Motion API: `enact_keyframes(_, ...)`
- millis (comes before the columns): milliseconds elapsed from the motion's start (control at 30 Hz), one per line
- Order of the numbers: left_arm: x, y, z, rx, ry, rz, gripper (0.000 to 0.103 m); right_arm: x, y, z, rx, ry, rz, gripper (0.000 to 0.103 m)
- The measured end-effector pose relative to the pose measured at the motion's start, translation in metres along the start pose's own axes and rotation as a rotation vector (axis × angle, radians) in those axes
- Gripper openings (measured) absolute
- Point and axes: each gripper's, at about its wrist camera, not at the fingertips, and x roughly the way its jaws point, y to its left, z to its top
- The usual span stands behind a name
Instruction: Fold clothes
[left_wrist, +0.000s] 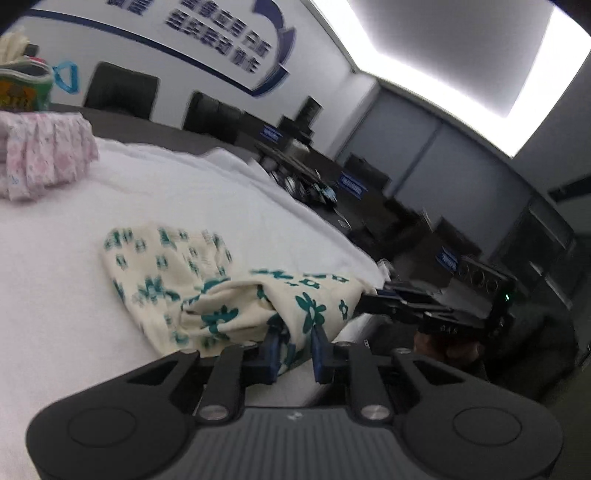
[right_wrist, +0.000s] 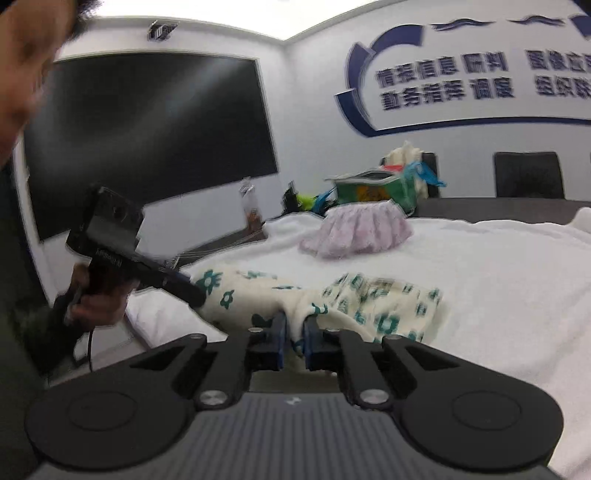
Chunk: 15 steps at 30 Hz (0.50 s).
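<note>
The left gripper (left_wrist: 297, 334) is clamped on a fold of the cream garment with green flowers (left_wrist: 207, 291), which lies on the white cloth (left_wrist: 184, 192) just ahead of its fingers. The right gripper (right_wrist: 294, 334) pinches the same garment's near edge, lifting it off the cloth. Beyond both grippers, well apart, sits a folded pink floral garment (right_wrist: 356, 230).

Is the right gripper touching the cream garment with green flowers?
Touching. The right wrist view shows the right gripper with both fingers pinching a bunched edge of the cream garment, no gap on either side.
</note>
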Motion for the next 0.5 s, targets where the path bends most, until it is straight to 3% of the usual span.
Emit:
enact_keyframes(167, 0.032, 0.033, 0.054, -0.114, -0.069, 0.109, 0.013, 0.076, -0.049, 0.045, 0.127, 0.019, -0.112, 0.009)
enact_keyframes(300, 0.071, 0.075, 0.084, -0.232, -0.087, 0.256, 0.014, 0.141, -0.093, 0.062, 0.196, 0.09, -0.198, 0.008)
enact_keyframes(333, 0.082, 0.086, 0.087, -0.248, -0.082, 0.278, 0.017, 0.156, -0.099, 0.061, 0.197, 0.118, -0.234, 0.009)
enact_keyframes(400, 0.093, 0.104, 0.083, -0.321, -0.073, 0.331, 0.034, 0.183, -0.105, 0.054, 0.21, 0.182, -0.293, 0.013)
enact_keyframes(433, 0.093, 0.109, 0.079, -0.346, -0.071, 0.336, 0.035, 0.191, -0.107, 0.05, 0.212, 0.207, -0.316, 0.016)
enact_keyframes(500, 0.077, 0.112, 0.069, -0.374, -0.124, 0.275, 0.048, 0.18, -0.099, 0.048, 0.181, 0.172, -0.372, 0.044)
